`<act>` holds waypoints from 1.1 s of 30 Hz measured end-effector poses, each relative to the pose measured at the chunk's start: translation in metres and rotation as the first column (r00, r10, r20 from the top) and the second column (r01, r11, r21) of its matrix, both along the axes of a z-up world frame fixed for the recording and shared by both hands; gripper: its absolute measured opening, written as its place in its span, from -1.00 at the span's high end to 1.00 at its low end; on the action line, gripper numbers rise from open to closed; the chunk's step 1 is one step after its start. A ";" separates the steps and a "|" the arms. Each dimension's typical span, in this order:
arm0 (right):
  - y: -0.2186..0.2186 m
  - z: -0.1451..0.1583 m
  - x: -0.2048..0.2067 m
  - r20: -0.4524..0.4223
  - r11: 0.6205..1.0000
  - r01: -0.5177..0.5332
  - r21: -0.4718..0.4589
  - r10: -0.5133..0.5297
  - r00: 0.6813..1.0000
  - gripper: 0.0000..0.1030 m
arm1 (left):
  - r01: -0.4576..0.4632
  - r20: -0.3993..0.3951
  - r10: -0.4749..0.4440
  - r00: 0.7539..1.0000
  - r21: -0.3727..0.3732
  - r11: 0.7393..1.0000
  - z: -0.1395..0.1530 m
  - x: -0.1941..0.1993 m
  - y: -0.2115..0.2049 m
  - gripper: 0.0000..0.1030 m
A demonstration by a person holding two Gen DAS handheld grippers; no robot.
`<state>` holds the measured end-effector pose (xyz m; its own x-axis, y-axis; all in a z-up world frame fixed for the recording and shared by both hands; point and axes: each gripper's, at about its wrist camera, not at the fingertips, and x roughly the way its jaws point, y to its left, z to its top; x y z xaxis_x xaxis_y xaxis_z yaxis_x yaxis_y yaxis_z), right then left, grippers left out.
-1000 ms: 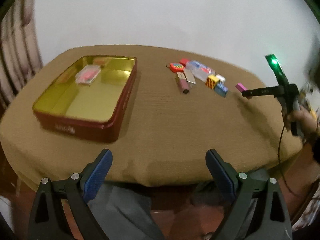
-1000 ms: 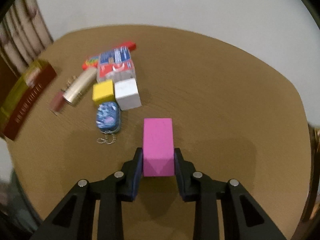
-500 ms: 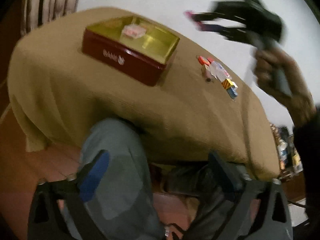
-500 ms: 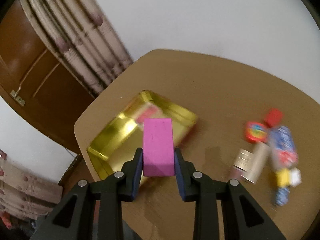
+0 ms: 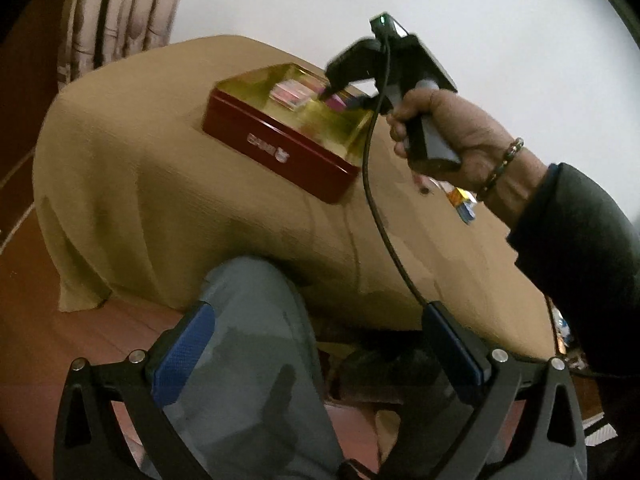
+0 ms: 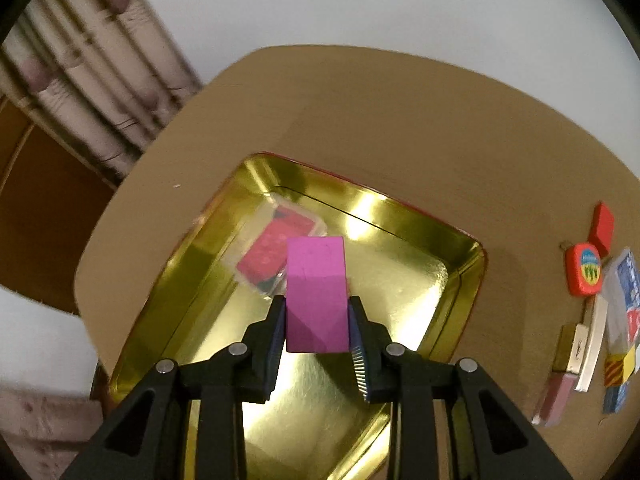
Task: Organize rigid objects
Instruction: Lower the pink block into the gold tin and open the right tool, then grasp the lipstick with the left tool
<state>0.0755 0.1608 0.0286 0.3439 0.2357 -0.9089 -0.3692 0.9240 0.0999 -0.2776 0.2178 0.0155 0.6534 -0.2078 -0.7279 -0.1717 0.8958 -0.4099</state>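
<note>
My right gripper [image 6: 317, 320] is shut on a magenta block [image 6: 316, 292] and holds it over the gold inside of the red tin [image 6: 460, 268]. A clear case with a red card [image 6: 276, 256] lies in the tin just beyond the block. In the left wrist view the right gripper [image 5: 340, 98] hangs over the tin [image 5: 280, 148] with the block [image 5: 335, 101] between its fingers. My left gripper [image 5: 320, 344] is open and empty, held low below the table edge over a grey-clad knee.
Several small items lie on the brown tablecloth right of the tin: a red tape measure [image 6: 584, 272], a red square [image 6: 603, 226], a lipstick [image 6: 560, 380], a blue-and-white pack [image 6: 628, 288], a striped cube [image 6: 618, 368]. A cable [image 5: 380, 216] trails from the right gripper. Curtains [image 6: 100, 80] stand behind.
My right gripper carried the magenta block from the right side of the table to above the tin and lowered it. My left gripper dropped below the table edge and stayed open.
</note>
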 end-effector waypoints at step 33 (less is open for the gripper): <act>-0.419 -0.009 -0.123 0.427 0.884 0.449 -0.131 -0.359 0.830 -0.01 | 0.236 -0.009 -0.245 0.970 0.296 0.926 0.047 0.084 -0.103 -0.99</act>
<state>-0.0472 -0.2582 0.0195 0.6916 -0.1881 -0.6974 0.0754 0.9790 -0.1893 -0.1935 0.1143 0.0627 0.6313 -0.1420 -0.7625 0.0715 0.9896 -0.1251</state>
